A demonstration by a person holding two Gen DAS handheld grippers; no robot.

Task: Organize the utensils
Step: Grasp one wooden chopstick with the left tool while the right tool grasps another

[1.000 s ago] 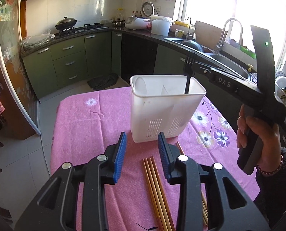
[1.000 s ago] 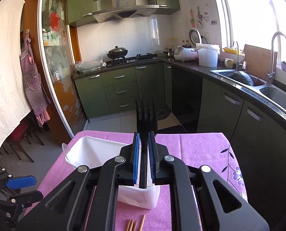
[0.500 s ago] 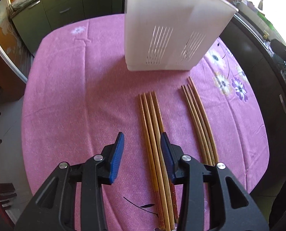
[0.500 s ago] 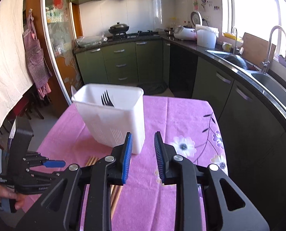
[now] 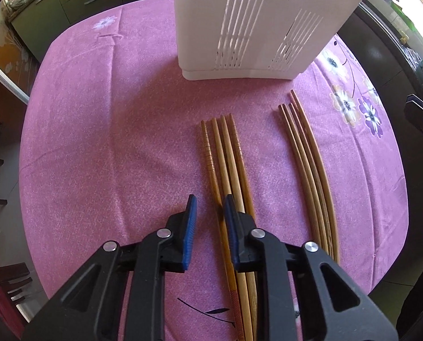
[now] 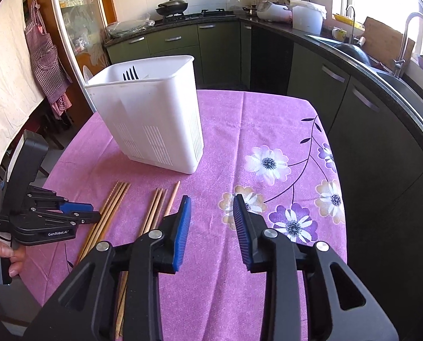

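A pink flowered cloth covers the surface [image 5: 103, 130]. In the left wrist view, the left tongs [image 5: 208, 213] sit at 6 o'clock, partly open and holding nothing, with the right pad over the left-hand bundle of chopsticks [image 5: 225, 164]. A second bundle of chopsticks [image 5: 308, 164] lies toward 3 o'clock, apart from the first. The white slotted utensil holder [image 5: 257, 25] stands at 12 o'clock. In the right wrist view, the right tongs [image 6: 212, 216] hang wide open and empty above the cloth at 6 o'clock. A black fork [image 6: 130, 74] stands, tines up, inside the holder at 10 o'clock.
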